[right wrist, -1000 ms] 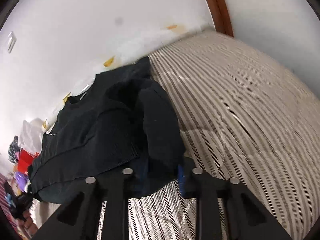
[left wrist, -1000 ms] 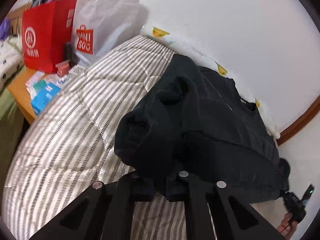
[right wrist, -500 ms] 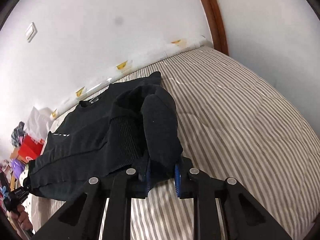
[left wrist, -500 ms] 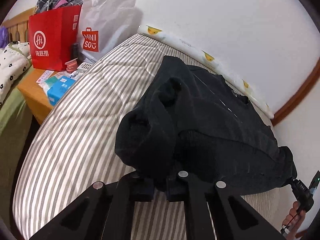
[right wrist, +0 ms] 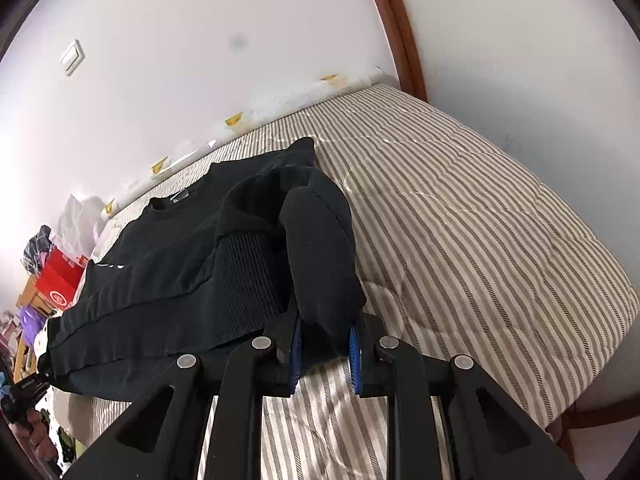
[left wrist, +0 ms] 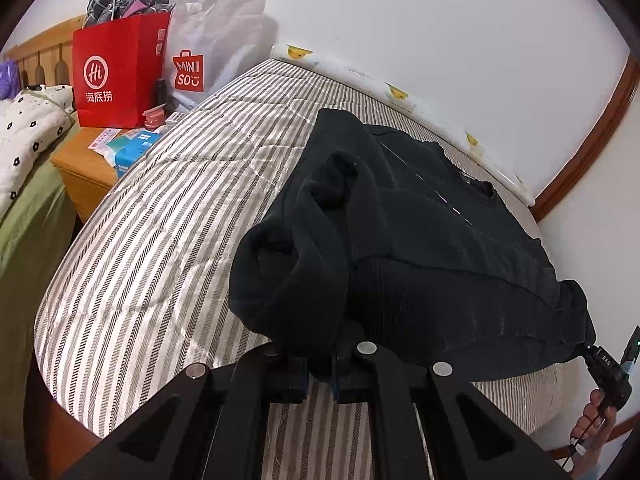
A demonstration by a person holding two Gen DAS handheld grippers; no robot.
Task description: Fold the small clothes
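A: What's changed since a second ago?

B: Your left gripper (left wrist: 318, 376) and right gripper (right wrist: 324, 354) have drawn back toward you across the grey-and-cream striped quilted mattress (left wrist: 152, 248), each with jaws narrowed onto a bunched bottom corner of the black knit sweater (left wrist: 420, 248).

A: Meaning?

B: The hem hangs taut between them. Its body trails toward twelve o'clock, neckline (right wrist: 168, 202) nearest the white wall (right wrist: 200, 60); I'd judge you're placing it for folding.

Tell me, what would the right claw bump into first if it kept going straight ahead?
The right claw is already shut on the black sweater, so it meets that bunched cloth first. Beyond it probably lies the striped bed cover.
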